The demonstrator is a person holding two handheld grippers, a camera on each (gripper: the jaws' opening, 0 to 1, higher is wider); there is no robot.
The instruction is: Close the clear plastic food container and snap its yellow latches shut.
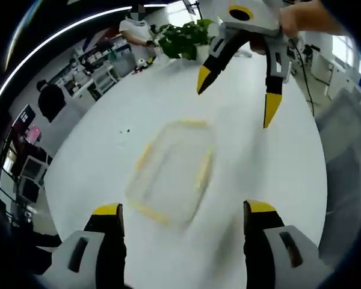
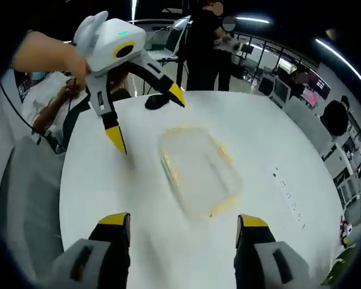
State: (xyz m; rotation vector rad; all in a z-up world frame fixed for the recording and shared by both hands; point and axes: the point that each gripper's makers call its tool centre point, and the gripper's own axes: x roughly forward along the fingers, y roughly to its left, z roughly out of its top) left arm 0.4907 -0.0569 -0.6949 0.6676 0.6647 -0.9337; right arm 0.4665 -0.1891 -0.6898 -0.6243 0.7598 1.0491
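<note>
In the left gripper view the left gripper [image 1: 183, 211] is hanging over the white table [image 1: 96, 156] with its yellow-tipped jaws spread wide and nothing between them. Just past the tips, the clear plastic container [image 1: 171, 171] is sitting flat on the tabletop, yellow latches [image 1: 203, 168] showing along its edges, though it's all pretty blurred so I can't tell whether the lid is seated or the latches are snapped. Beyond it the right gripper [image 1: 234, 99] is reaching in from the far side, jaws gaping too, gripping nothing, with a person's hand [image 1: 304, 18] on it. Further back a green plant [image 1: 183, 39] is standing at the table's far edge.

Same deal in the right gripper view: right gripper [image 2: 183, 226] splayed apart and empty, container [image 2: 198, 168] lying ahead of it on the table [image 2: 277, 138], left gripper [image 2: 147, 117] hovering beyond, and a dark object [image 2: 156, 101] is sitting behind that. People [image 2: 201, 42] are standing in the background.
</note>
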